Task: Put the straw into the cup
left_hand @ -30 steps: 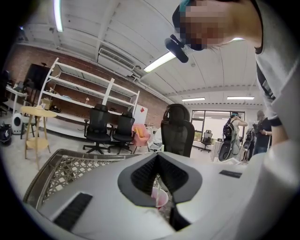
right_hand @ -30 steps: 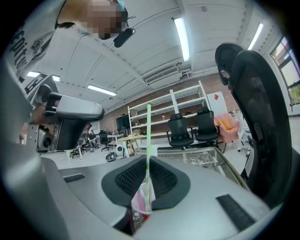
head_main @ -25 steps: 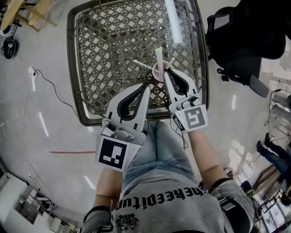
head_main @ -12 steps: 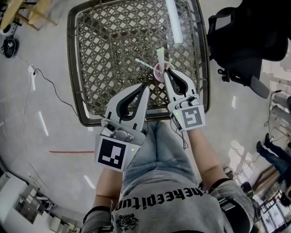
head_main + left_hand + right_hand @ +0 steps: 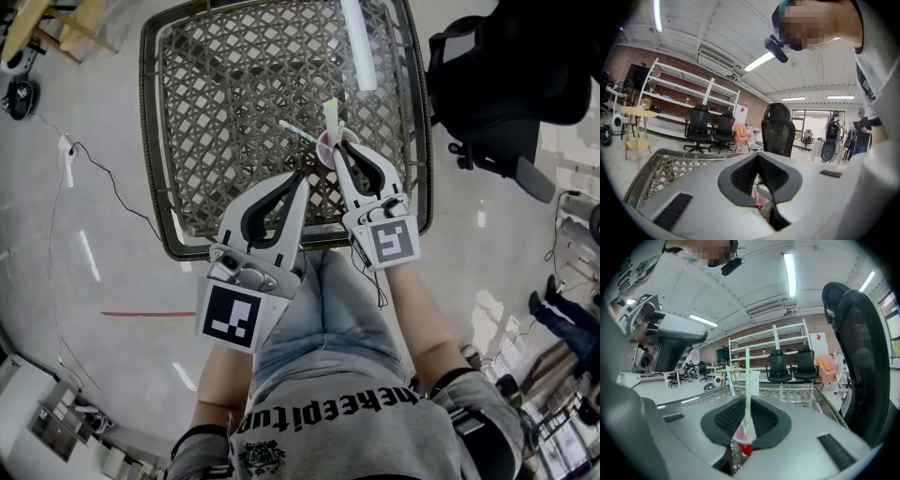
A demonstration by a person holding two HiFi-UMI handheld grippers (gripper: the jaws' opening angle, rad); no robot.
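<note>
The right hand-held gripper point(image 5: 339, 150) clasped the cup point(image 5: 327, 145), right of the surface's point(image 5: 234, 94) middle, steadying it around the upright green straw point(image 5: 330, 114). The left hand-held gripper point(image 5: 302, 175) hung closed and empty.

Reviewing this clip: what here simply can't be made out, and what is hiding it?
- Bottom of the cup: in the head view the right claw, shut on it, covers one side; in the right gripper view the claw itself hides it.
- Lower end of the green straw: inside the cup, in both views.
- Most of the cup in the left gripper view: the shut left claw blocks it; only a pink sliver shows.
</note>
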